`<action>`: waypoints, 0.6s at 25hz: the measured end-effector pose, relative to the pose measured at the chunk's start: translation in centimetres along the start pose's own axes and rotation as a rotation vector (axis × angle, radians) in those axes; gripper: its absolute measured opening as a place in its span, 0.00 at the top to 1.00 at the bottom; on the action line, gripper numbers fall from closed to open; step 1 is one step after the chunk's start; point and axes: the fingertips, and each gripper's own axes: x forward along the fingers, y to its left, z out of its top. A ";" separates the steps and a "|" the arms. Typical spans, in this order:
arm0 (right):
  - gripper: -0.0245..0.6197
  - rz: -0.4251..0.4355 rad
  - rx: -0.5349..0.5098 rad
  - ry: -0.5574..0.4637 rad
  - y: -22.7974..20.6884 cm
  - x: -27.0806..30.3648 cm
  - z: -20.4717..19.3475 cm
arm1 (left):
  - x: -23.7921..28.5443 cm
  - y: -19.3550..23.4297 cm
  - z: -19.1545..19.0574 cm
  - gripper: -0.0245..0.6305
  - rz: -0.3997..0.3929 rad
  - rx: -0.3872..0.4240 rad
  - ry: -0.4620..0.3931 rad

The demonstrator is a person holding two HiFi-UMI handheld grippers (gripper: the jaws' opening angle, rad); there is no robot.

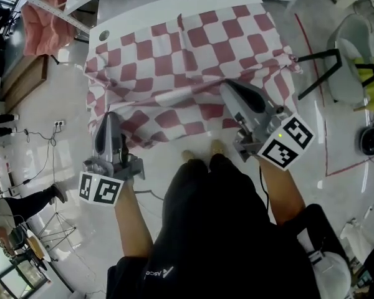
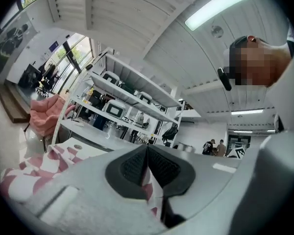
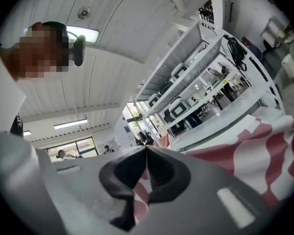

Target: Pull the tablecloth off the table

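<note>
A red-and-white checked tablecloth [image 1: 193,48] covers most of a white table [image 1: 149,2] and hangs crumpled over its near edge. My left gripper [image 1: 110,118] is shut on the cloth's near left edge, and a strip of checked fabric [image 2: 151,192] shows pinched between its black pads [image 2: 130,168]. My right gripper [image 1: 227,87] is shut on the near right part of the cloth, where a ridge is pulled up; fabric [image 3: 143,190] sits between its pads [image 3: 123,173]. More cloth [image 3: 250,155] spreads to the right in the right gripper view.
A bare strip of table top with a round hole [image 1: 103,35] shows at the far left. A chair [image 1: 349,61] and black stand legs [image 1: 321,67] are on the right. Pink fabric [image 1: 40,20] hangs at the left. White shelving [image 2: 122,102] stands beyond the table. The person's feet [image 1: 202,151] are below the table edge.
</note>
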 end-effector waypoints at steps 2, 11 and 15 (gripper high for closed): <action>0.95 0.022 -0.019 -0.032 1.9 -0.1 1.1 | -1.1 -0.6 2.0 0.94 -0.010 0.003 -0.048; 0.95 0.075 -0.158 -0.151 14.1 -2.6 2.8 | -9.9 -3.3 9.7 0.94 -0.106 0.050 -0.226; 0.95 0.045 -0.229 -0.204 21.2 -4.3 2.2 | -16.5 -4.3 13.0 0.94 -0.192 0.082 -0.270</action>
